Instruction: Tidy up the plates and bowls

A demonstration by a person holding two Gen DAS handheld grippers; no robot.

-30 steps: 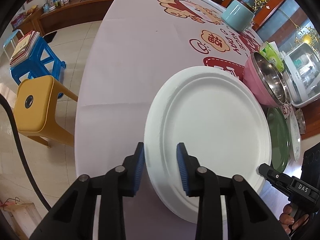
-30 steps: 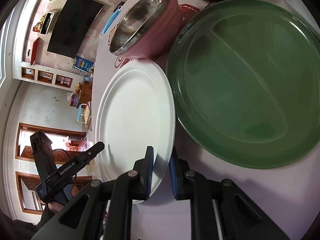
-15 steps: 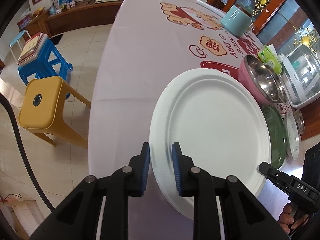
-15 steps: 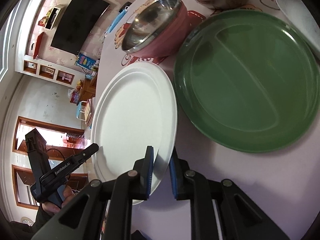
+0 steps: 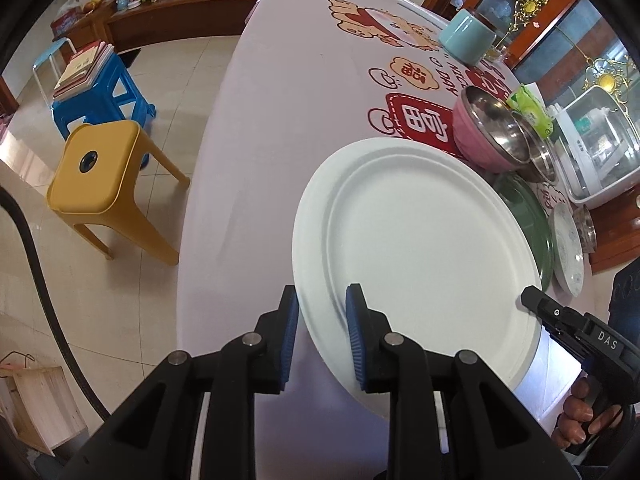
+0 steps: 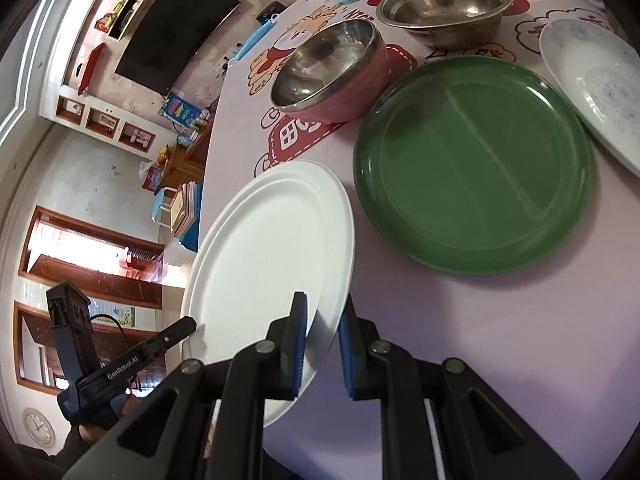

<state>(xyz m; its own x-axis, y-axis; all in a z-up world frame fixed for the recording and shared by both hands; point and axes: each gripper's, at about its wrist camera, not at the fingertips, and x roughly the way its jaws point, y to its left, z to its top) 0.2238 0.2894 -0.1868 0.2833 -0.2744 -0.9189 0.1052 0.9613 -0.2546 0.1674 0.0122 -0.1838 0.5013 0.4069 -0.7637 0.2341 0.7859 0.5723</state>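
Both claws clamping the round white paper plate (image 5: 420, 248)

Left gripper (image 5: 322, 338) is gripping its 7 o'clock rim; right gripper (image 6: 322, 344) is gripping the 5 o'clock rim.

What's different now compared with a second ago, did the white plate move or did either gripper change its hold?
The left gripper narrowed onto the white plate rim; a second ago its pads stood wider. The plate, pinched by the right gripper throughout, has lifted away from the green plate, leaving a wider gap of tablecloth. The green plate, pink bowl and steel bowl stayed put.
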